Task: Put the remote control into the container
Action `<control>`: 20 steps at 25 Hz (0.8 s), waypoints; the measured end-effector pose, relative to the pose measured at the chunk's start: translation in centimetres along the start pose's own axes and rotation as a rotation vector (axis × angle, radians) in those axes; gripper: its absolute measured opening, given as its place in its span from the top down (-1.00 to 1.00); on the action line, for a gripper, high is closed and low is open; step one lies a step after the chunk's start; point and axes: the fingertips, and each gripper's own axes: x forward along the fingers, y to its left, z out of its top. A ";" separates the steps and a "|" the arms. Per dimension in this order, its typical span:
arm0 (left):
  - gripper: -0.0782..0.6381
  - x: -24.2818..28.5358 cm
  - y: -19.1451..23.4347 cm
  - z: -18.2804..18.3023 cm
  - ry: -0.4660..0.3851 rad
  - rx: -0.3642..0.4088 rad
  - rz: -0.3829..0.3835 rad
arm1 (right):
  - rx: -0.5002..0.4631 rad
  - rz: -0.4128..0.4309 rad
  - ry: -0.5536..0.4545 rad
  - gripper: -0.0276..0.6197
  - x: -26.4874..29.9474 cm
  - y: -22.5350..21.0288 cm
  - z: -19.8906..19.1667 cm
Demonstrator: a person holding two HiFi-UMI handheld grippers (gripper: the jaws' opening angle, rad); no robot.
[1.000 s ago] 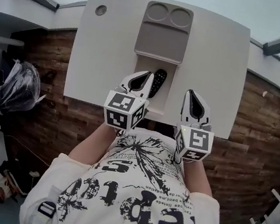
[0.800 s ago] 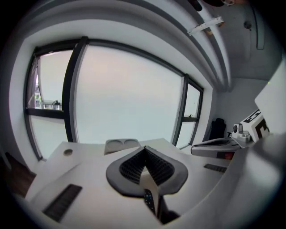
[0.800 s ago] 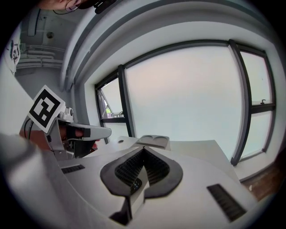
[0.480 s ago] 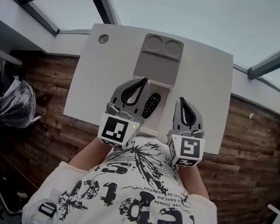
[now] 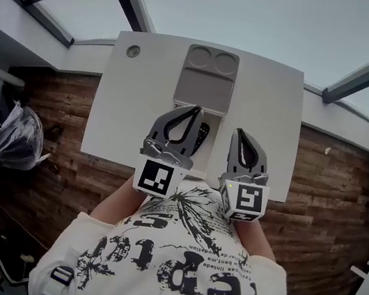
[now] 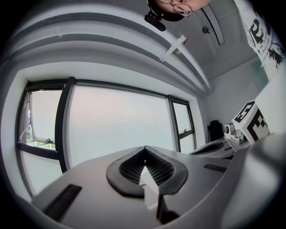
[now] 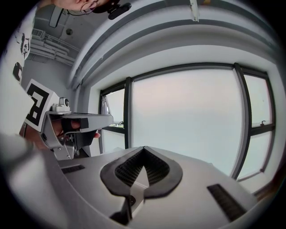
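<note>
Both grippers are up off the worktop (image 5: 269,109) and pointing out at a big dark-framed window (image 6: 111,120). The left gripper (image 5: 197,108) has its jaws pressed together with nothing between them. You can see the ribbed black pads (image 6: 134,167) meeting at a point in the left gripper view. Same deal with the right gripper (image 5: 238,131): jaws closed tip to tip and empty, with that same grid-textured rubber lining.

The remote (image 5: 203,131) is a slim black bar with rows of little buttons. It's lying in the open near compartment of the container (image 5: 206,83), and the left gripper covers its left edge from the head view. The container is a matte grey plastic tray, long and rectangular, with two round cup-shaped recesses at the far end and a flat panel in the middle.

The worktop itself is smooth white with rounded corners and a round cable hole (image 5: 133,50) near the far left. The floor (image 5: 333,184) under it is rough dark-brown wood planks.
</note>
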 end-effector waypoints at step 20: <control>0.76 0.7 -1.5 -1.0 0.033 -0.048 -0.078 | 0.026 -0.006 0.005 0.91 -0.5 -0.9 -0.5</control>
